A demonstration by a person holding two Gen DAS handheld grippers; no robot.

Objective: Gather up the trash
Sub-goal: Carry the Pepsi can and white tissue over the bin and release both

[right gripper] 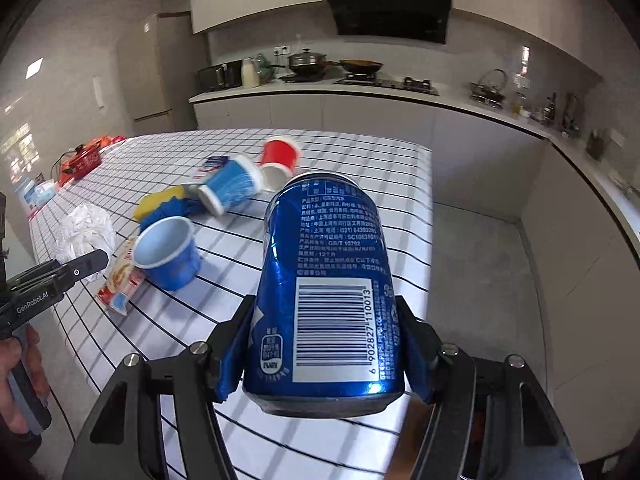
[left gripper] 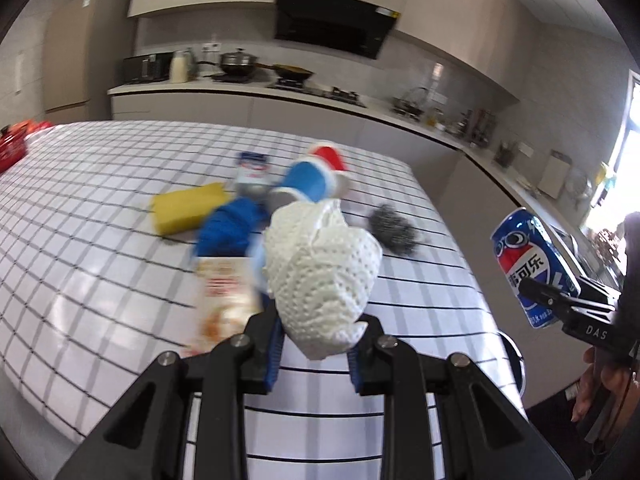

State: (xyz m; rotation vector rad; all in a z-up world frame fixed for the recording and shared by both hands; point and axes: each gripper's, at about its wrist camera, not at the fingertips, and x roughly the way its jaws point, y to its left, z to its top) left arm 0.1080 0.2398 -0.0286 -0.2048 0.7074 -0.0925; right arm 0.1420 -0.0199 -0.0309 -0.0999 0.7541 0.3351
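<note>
My left gripper point(left gripper: 316, 344) is shut on a crumpled white paper towel point(left gripper: 320, 264), held above the checked table point(left gripper: 100, 280). My right gripper point(right gripper: 324, 344) is shut on a dented blue cola can point(right gripper: 324, 300), its blue pads pressing both sides. In the left wrist view the can point(left gripper: 528, 264) shows at the right, off the table's edge, clamped by the right gripper point(left gripper: 538, 290). The right wrist view shows the left gripper point(right gripper: 90, 264) with the paper towel point(right gripper: 86, 232) at the far left. A hand holds each handle.
On the table lie an upright blue cup point(right gripper: 168, 254), a tipped blue cup point(right gripper: 230, 188), a red cup point(right gripper: 280, 152), a yellow sponge point(left gripper: 188, 208), a blue cloth point(left gripper: 228, 228), a steel scourer point(left gripper: 394, 232) and a snack wrapper point(right gripper: 122, 280). A kitchen counter point(right gripper: 360, 92) runs behind.
</note>
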